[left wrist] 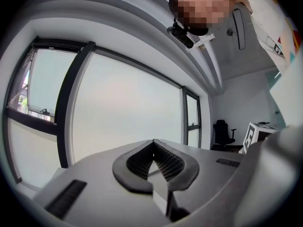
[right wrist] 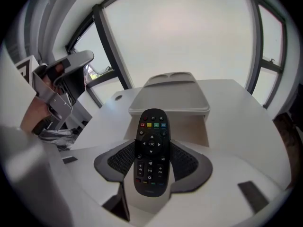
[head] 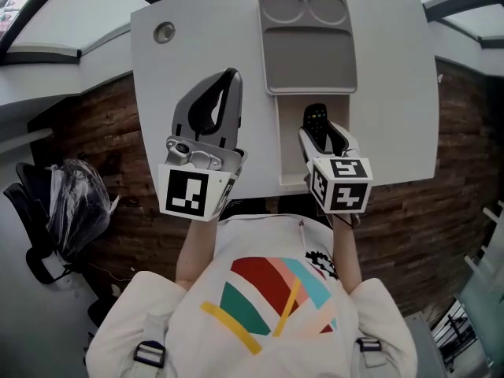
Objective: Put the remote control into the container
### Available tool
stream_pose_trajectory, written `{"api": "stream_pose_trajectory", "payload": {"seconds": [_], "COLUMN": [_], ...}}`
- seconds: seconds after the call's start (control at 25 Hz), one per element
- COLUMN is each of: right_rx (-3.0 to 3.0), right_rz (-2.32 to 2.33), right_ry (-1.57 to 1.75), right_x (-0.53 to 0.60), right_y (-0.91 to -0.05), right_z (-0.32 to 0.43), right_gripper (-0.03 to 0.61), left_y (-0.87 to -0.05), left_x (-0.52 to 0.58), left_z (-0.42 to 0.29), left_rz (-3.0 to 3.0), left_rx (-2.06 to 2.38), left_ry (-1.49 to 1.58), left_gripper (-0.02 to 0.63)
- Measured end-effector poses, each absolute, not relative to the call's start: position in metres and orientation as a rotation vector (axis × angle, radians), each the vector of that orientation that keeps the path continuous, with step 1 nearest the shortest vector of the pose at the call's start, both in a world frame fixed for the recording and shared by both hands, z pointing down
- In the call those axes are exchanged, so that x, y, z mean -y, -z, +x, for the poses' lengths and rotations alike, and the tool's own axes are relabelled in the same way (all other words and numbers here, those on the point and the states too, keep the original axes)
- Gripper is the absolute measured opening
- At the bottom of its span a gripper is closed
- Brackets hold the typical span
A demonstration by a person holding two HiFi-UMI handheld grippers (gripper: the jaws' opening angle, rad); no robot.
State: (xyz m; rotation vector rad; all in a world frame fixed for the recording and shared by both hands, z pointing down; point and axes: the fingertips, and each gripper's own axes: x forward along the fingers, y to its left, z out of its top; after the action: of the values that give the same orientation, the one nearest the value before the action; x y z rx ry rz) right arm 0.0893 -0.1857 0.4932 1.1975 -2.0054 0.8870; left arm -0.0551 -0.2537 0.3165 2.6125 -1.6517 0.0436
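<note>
A black remote control (head: 315,121) with coloured buttons is clamped lengthwise between the jaws of my right gripper (head: 318,132), buttons up (right wrist: 150,148). It hangs over the open beige compartment (head: 290,140) of the container, near the table's front edge. In the right gripper view my right gripper (right wrist: 151,161) presses on the remote's sides, with the beige compartment (right wrist: 191,126) just beyond. A grey tray (head: 309,57) with two round recesses covers the container's far part. My left gripper (head: 229,79) is raised to the left, shut and empty. In its own view the left gripper (left wrist: 153,144) points at a window.
The white table (head: 394,69) has a round cable hole (head: 164,31) at its far left. A black office chair with a dark bag (head: 67,203) stands on the floor to the left. The table's front edge is close to the person's body.
</note>
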Motion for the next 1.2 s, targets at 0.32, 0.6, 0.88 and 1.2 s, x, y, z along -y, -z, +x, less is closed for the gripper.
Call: {"api": "stream_pose_trajectory", "payload": {"seconds": [0.32,0.6,0.88,1.2], "right_rx": [1.929,1.850,1.824,1.848], "right_rz": [1.045,1.039,1.047,1.061], "right_ry": [-0.826,-0.805,-0.762,-0.693], "right_x": [0.174,0.174,0.174,0.176], "right_y": [-0.529,-0.546,-0.553,-0.551], "right_z": [0.080,0.089,0.088,0.086], "right_gripper": [0.232,0.232,0.232,0.232], "left_y": [-0.316,-0.315,-0.310,-0.301], "left_x": [0.249,0.250,0.247,0.242], "left_z": [-0.065,-0.066,-0.069,-0.077], "left_rz": [2.594,2.583,2.588,2.582], "left_rx": [1.671,1.683,1.676,1.703], "left_ry": [-0.024,-0.019,0.001,0.043], "left_gripper": [0.008,0.008,0.008,0.008]}}
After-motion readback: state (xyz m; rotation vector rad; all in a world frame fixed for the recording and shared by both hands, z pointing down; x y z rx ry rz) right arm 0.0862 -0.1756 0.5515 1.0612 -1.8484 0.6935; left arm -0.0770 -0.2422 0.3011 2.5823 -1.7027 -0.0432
